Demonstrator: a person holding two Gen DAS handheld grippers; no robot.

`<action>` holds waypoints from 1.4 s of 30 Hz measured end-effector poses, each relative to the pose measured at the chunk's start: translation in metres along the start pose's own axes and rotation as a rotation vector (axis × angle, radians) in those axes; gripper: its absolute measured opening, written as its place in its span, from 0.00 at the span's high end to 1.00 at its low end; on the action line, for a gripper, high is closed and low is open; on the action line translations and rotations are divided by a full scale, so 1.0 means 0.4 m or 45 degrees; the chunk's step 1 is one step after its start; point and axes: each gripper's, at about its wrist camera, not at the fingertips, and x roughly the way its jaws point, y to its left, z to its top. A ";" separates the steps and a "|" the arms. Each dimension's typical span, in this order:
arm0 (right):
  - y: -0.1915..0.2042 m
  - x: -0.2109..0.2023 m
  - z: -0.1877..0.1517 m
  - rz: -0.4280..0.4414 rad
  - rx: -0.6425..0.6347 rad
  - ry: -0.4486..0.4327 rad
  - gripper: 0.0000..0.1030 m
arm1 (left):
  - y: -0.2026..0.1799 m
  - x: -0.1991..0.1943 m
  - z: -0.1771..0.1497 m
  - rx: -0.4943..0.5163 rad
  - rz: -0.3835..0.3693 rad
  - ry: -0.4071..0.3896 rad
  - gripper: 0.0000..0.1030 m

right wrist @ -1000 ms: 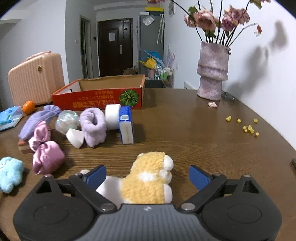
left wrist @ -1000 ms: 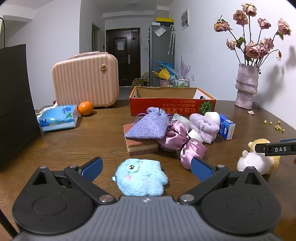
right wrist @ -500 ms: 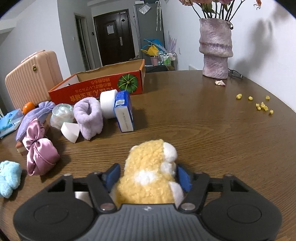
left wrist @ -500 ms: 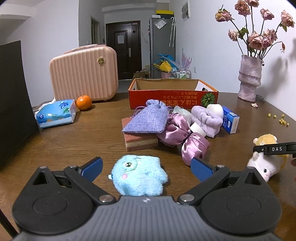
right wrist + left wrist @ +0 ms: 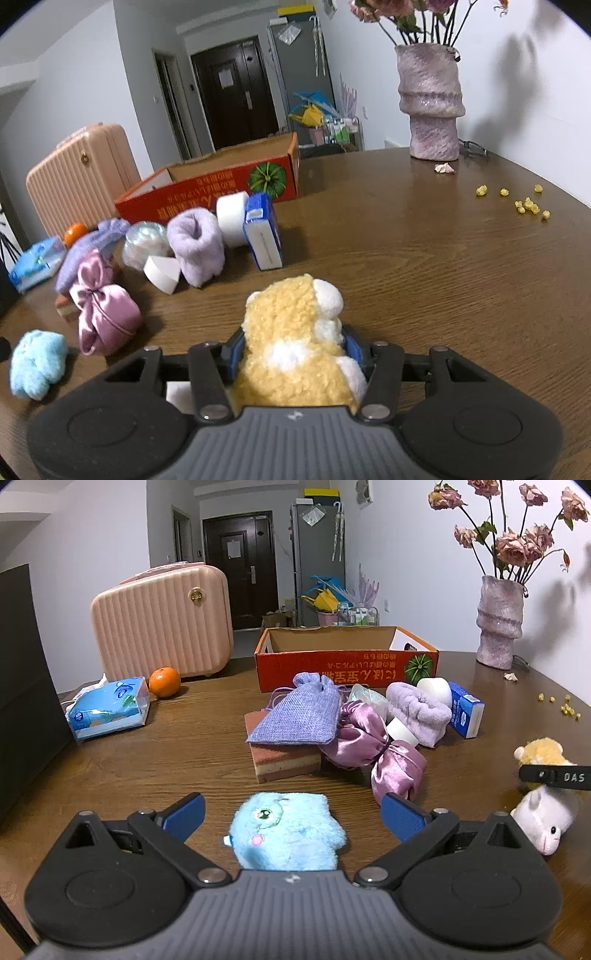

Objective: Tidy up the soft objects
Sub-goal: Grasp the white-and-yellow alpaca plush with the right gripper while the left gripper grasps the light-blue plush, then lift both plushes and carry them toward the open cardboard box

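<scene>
A light blue plush toy [image 5: 286,832] lies on the wooden table between the blue fingers of my open left gripper [image 5: 291,812]; it also shows in the right wrist view [image 5: 35,363]. My right gripper [image 5: 293,349] is shut on a yellow and white plush toy [image 5: 295,343], seen from the side in the left wrist view [image 5: 543,775]. Behind lie a purple cloth pouch [image 5: 301,714], a pink satin bag [image 5: 380,749], a lilac fluffy roll [image 5: 419,710] and a layered sponge [image 5: 284,762]. An open red cardboard box [image 5: 345,661] stands beyond them.
A pink suitcase [image 5: 162,618], an orange [image 5: 164,681] and a blue tissue pack [image 5: 109,707] sit at the back left. A blue and white carton [image 5: 467,714] lies right of the pile. A vase of flowers [image 5: 498,622] and yellow crumbs [image 5: 524,201] are at the right.
My right gripper closed on the yellow plush toy and lifted it a little. My left gripper moved closer around the blue plush and stays open.
</scene>
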 end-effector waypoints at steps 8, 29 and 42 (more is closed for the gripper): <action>-0.006 -0.030 -0.003 0.043 0.044 -0.087 0.51 | 0.011 0.051 0.012 0.024 0.003 0.070 0.00; -0.008 -0.041 -0.007 0.076 0.063 -0.137 0.51 | 0.034 0.173 -0.024 -0.045 -0.004 0.231 0.00; -0.004 -0.042 -0.008 0.086 0.062 -0.143 0.51 | 0.036 0.200 -0.039 -0.054 -0.013 0.271 0.00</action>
